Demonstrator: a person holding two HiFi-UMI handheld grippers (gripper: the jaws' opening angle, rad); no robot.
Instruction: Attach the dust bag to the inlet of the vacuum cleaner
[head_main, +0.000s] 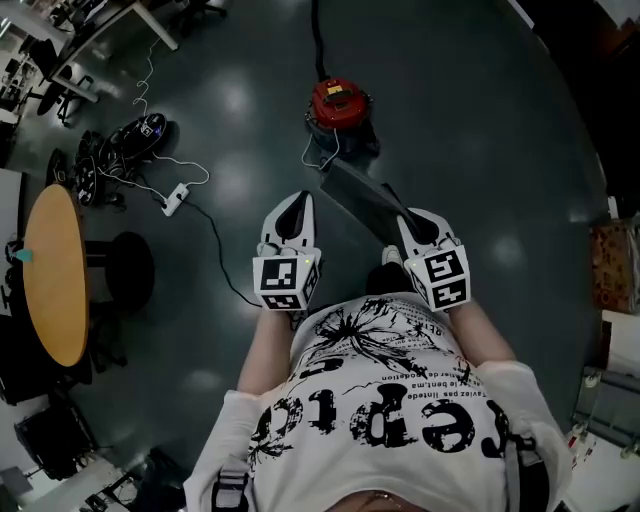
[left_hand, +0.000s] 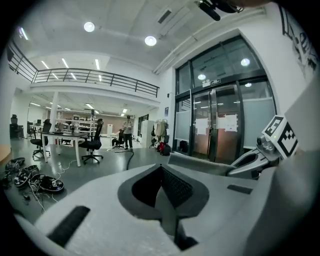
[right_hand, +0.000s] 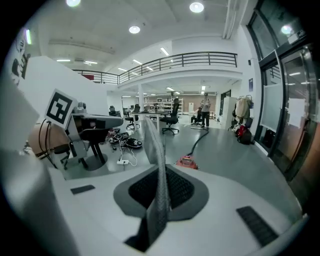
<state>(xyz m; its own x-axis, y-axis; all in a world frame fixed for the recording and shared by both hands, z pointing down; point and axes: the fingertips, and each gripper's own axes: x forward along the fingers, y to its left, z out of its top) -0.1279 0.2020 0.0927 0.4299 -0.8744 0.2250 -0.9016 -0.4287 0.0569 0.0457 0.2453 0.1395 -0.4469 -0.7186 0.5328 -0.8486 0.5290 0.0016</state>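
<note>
A person is standing on a dark, shiny floor (head_main: 480, 120), holding a gripper in each hand out in front of the chest.

The right gripper (head_main: 405, 220) is clamping its jaws tight on a flat grey dust bag (head_main: 360, 198). The bag is sticking out ahead of the jaws as a thin, stiff sheet. It looks flat, but whether anything is inside it cannot be told. The right gripper view is showing the bag (right_hand: 159, 170) edge-on, pinched between the two pads.

The left gripper (head_main: 296, 205) is pointing forward with its jaws fully together and nothing between them. It is sitting just beside the bag without touching it.

A red vacuum cleaner (head_main: 338, 103) is standing on the floor beyond the bag's far end, and its inside is not showing. A black hose (head_main: 318, 40) is running away from it.

Open floor is lying all around the vacuum. On the person's left, well apart, a round wooden table (head_main: 55, 270) and a white power strip (head_main: 175, 198) with trailing cables are taking up floor.
</note>
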